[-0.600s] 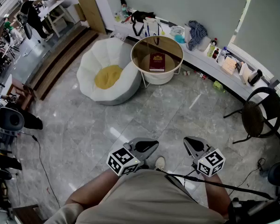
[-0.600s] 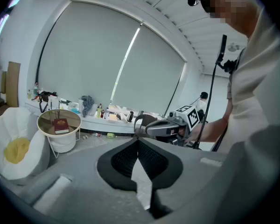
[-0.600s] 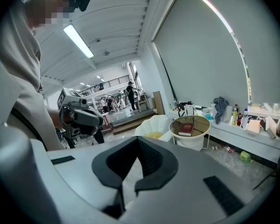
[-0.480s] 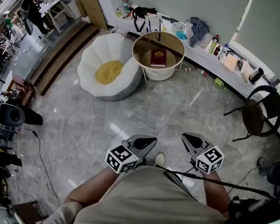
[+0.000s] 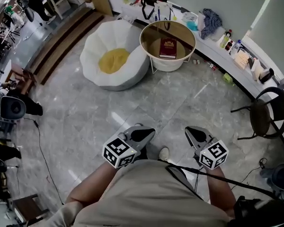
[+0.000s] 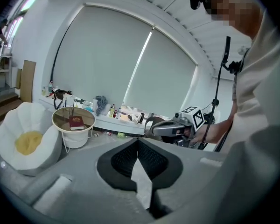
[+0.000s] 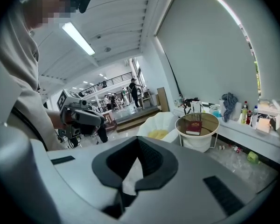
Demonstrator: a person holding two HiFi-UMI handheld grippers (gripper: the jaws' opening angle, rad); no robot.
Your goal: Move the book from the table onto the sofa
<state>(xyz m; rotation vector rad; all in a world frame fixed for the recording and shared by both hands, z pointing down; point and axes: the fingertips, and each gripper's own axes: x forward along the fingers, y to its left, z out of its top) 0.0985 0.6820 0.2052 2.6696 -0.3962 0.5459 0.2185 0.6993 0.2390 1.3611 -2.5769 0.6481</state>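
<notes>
Book (image 5: 168, 48), dark red, was seen lying flat near the middle of the round counter (image 5: 151, 34), close to twelve o'clock in the head view. In the left gripper view the same book (image 6: 76, 122) was found at about nine o'clock, and in the right gripper view (image 7: 194, 127) at about three o'clock, small and far off in both. The sofa (image 5: 97, 46), a white petal-shaped seat with a yellow cushion (image 5: 112, 60) in its hollow, was placed just beside the counter at its nine o'clock side. Nothing was seen lying on the sofa apart from that cushion. A long ledge (image 5: 236, 72), crowded with bottles, cloth and small items, was run along the wall from the counter's twelve o'clock round to its three o'clock. A black chair (image 5: 262, 117) was stood at about four o'clock of the head view on the grey polished floor (image 5: 85, 117).

The left gripper (image 5: 149, 132) and the right gripper (image 5: 191, 131) were held side by side near six o'clock, well apart from the book and pointed toward it. The jaws of each were brought fully together, and nothing was gripped between them.
</notes>
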